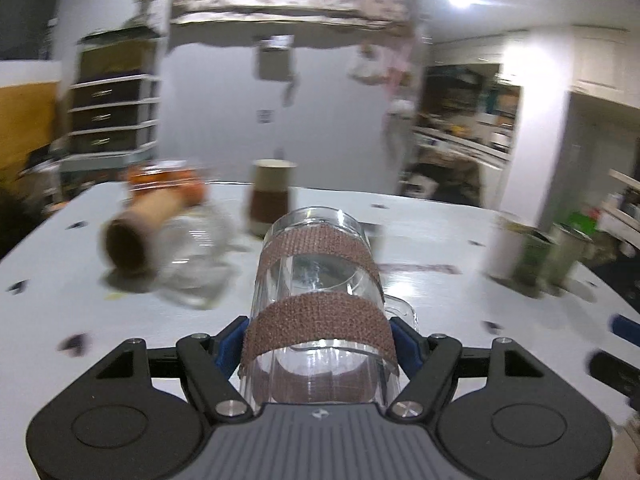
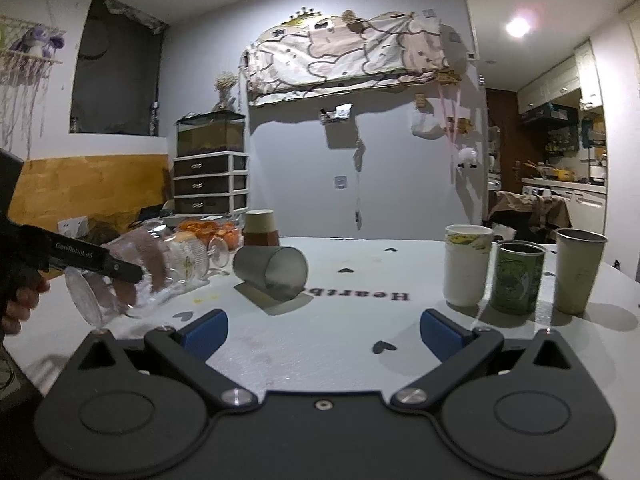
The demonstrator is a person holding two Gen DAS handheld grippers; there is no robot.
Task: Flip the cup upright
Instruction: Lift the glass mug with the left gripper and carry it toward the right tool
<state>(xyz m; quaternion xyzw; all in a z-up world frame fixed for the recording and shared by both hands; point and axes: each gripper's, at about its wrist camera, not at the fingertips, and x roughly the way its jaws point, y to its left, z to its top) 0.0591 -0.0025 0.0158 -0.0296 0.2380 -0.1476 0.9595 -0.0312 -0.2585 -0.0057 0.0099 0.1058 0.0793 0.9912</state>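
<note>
My left gripper (image 1: 318,334) is shut on a clear glass mug (image 1: 316,280) with two brown fabric bands and a handle on its right. It holds the mug tilted above the white table (image 1: 440,300). In the right wrist view the same mug (image 2: 120,280) shows at the far left, lying tilted in the left gripper's black fingers (image 2: 100,262). My right gripper (image 2: 324,330) is open and empty, low over the table. A grey frosted cup (image 2: 272,266) lies on its side ahead of it.
A white paper cup (image 2: 466,264), a green can (image 2: 518,276) and a metal tumbler (image 2: 578,270) stand upright at the right. A brown-banded cup (image 2: 260,228), a ribbed glass (image 2: 188,260), a fallen stem glass (image 2: 219,252) and an orange tray (image 2: 208,230) sit at the back left.
</note>
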